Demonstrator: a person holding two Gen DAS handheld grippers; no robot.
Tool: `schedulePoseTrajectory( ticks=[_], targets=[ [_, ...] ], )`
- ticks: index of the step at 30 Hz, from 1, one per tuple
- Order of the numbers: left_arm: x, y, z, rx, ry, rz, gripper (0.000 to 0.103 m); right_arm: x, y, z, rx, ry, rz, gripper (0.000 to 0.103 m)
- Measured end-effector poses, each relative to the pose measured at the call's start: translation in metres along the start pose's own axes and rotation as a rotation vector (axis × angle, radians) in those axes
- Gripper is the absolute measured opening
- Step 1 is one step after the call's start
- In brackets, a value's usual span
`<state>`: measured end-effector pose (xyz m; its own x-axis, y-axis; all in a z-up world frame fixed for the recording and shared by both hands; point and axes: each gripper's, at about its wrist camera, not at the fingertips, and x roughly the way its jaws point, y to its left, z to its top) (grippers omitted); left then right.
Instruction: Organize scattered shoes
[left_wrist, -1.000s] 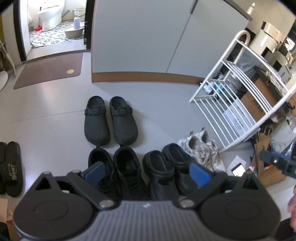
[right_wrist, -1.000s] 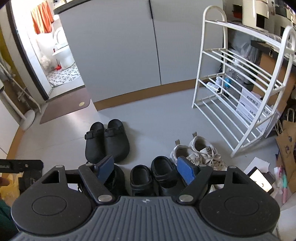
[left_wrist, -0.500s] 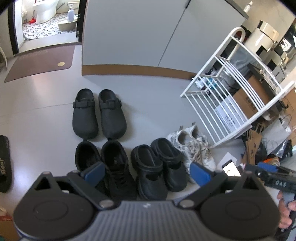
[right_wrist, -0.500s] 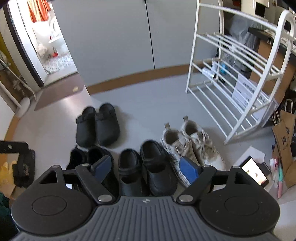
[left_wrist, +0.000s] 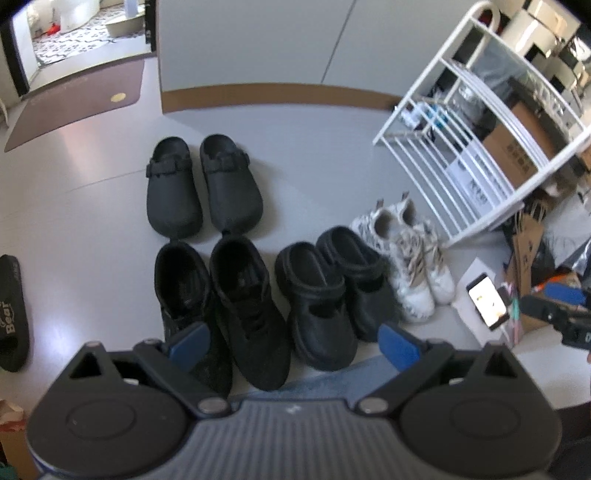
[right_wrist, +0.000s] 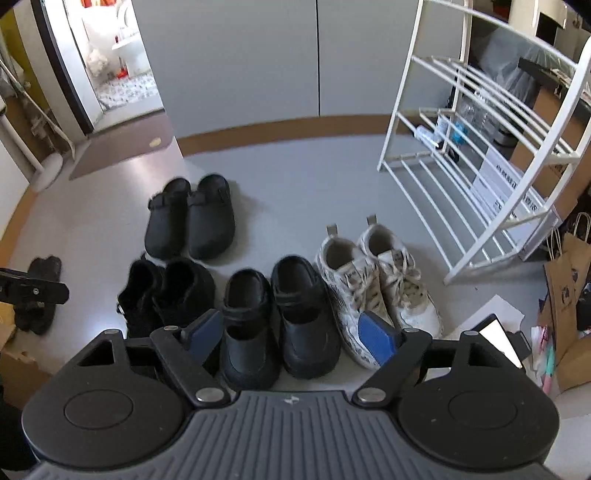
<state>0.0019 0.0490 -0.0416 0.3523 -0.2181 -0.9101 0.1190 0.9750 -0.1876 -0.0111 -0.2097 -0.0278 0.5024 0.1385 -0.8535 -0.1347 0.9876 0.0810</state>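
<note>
Your right gripper (right_wrist: 291, 338) has its jaws wide apart, gripping nothing; the black strap shoes (right_wrist: 280, 317) lie on the floor between them, white sneakers (right_wrist: 376, 284) just right; your left gripper (left_wrist: 293, 345) is likewise spread over the black lace-up shoes (left_wrist: 225, 306); black clogs (left_wrist: 203, 184) sit farther; white rack (right_wrist: 476, 177) far right.

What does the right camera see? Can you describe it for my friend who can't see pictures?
An open, empty claw hangs over four pairs of shoes on a grey floor: black clogs farthest, then black sneakers, black strap shoes and white sneakers in a row. A white rack stands empty at right.
</note>
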Motion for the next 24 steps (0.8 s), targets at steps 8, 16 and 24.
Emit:
schedulePoseTrajectory(
  ticks=[8,16,24],
  targets=[
    [0.011,-0.013,0.003,0.020,0.036,-0.037,0.099,0.022,-0.009,0.011,-0.091,0.065,-0.021,0.085],
    [0.027,-0.014,0.008,0.002,0.065,-0.040,0.099,0.040,-0.010,0.018,-0.116,0.092,-0.025,0.085],
    [0.047,-0.002,0.013,-0.060,0.110,-0.023,0.099,0.057,-0.016,0.025,-0.117,0.120,-0.037,0.085]
  ],
)
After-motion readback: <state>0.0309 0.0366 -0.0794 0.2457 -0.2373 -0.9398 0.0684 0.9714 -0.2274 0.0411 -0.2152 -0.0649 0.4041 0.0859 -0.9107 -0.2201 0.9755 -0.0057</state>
